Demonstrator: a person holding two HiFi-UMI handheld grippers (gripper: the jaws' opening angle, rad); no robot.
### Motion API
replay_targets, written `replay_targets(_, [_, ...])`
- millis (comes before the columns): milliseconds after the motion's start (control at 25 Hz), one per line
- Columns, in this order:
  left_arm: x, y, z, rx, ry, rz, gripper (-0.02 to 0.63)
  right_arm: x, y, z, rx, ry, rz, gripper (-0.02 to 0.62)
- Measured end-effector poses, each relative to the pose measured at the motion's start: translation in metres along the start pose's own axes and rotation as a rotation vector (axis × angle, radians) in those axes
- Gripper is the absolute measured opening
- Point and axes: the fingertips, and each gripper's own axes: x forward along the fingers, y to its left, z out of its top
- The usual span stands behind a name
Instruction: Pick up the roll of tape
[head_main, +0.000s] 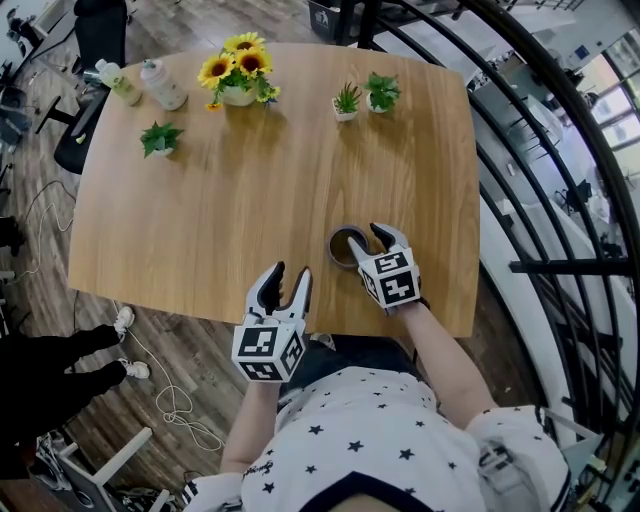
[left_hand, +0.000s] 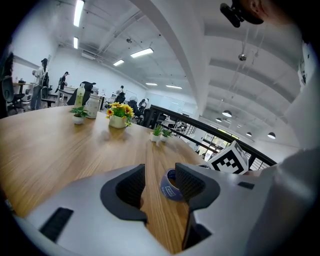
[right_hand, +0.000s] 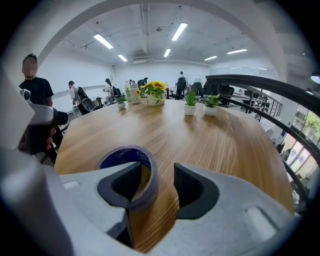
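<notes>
Right tool (right_hand: 158, 175) gaping wide, straddling the wall of the tape roll (right_hand: 120, 156) — one jaw sitting inside the ring, left tool (head_main: 286, 278) hovering open, empty — over the bench (head_main: 250, 170) edge.

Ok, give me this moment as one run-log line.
stage: pre-grasp | right hand-held gripper: open, jaws astride wall of tape roll | left hand-held gripper: open, empty | tape roll: on table, not lifted

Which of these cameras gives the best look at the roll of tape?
The right gripper view: the roll of tape sits close up, its wall between the open fingers. The head view shows it small from above, partly under the right gripper. The left gripper view catches part of it behind a finger.
</notes>
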Motion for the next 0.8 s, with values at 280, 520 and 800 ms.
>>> replay_targets(280, [0.002,0.0,-0.001,-0.004,0.002,-0.006,0.183,0.004,0.005,0.001,-0.011,0.014,0.008,0.141])
replay_targets(520, [-0.002,0.002,-0.001,-0.003,-0.008,-0.001,0.183,0.006,0.006,0.0,-0.014,0.016,-0.019,0.083])
replay_targets(800, [-0.014,-0.003,-0.001,0.001,-0.022,-0.003,0.183,0.003,0.006,0.001,-0.015,0.011,-0.043,0.072])
